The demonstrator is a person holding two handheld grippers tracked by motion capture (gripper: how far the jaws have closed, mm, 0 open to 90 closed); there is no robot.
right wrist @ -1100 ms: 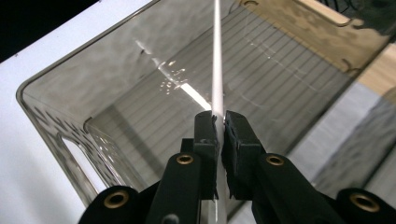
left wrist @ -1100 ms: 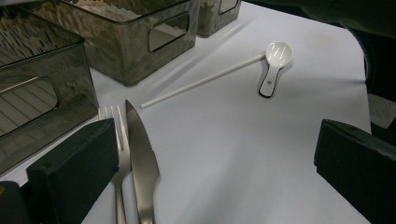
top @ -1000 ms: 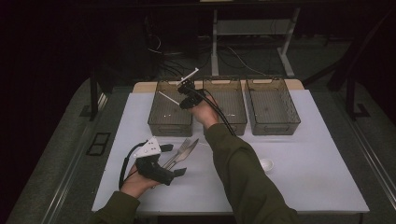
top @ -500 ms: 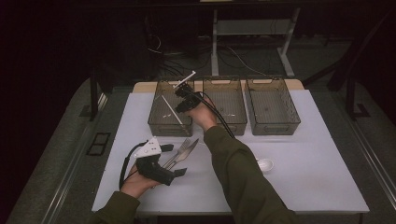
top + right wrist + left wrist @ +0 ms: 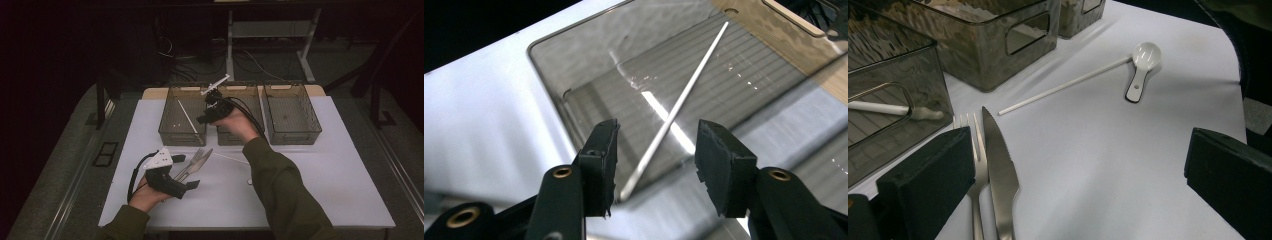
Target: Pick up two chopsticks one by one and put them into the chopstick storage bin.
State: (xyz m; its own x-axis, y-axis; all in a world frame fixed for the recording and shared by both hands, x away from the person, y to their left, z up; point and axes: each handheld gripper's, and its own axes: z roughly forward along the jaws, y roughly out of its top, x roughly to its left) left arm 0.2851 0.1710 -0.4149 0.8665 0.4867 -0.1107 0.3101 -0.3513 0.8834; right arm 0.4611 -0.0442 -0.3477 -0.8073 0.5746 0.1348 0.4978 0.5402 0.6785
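Note:
A white chopstick [image 5: 190,120] lies slanted in the left clear bin [image 5: 170,135]; the right gripper view has that chopstick [image 5: 674,112] resting on the ribbed floor below the jaws. My right gripper [image 5: 203,119] hovers over the bin's right rim; its jaws [image 5: 656,145] have just been opening and nothing is between them. My left gripper [image 5: 189,171] rests on the table, open wide [image 5: 1078,165] and holding nothing. A fork [image 5: 977,165] and a knife [image 5: 1000,170] lie beside its left jaw. A second chopstick [image 5: 1063,86] and a white spoon [image 5: 1142,67] lie farther out.
Three clear bins stand in a row at the back: the left one, a middle bin [image 5: 240,135] and a right bin [image 5: 292,112]. The white tabletop [image 5: 325,170] spreads to the right. A black cable trails from the right gripper over the middle bin.
The right gripper has let go of the chopstick, which dropped into the left bin. Its jaws opened and the hand drew to the right and slightly up. The left hand stayed still.

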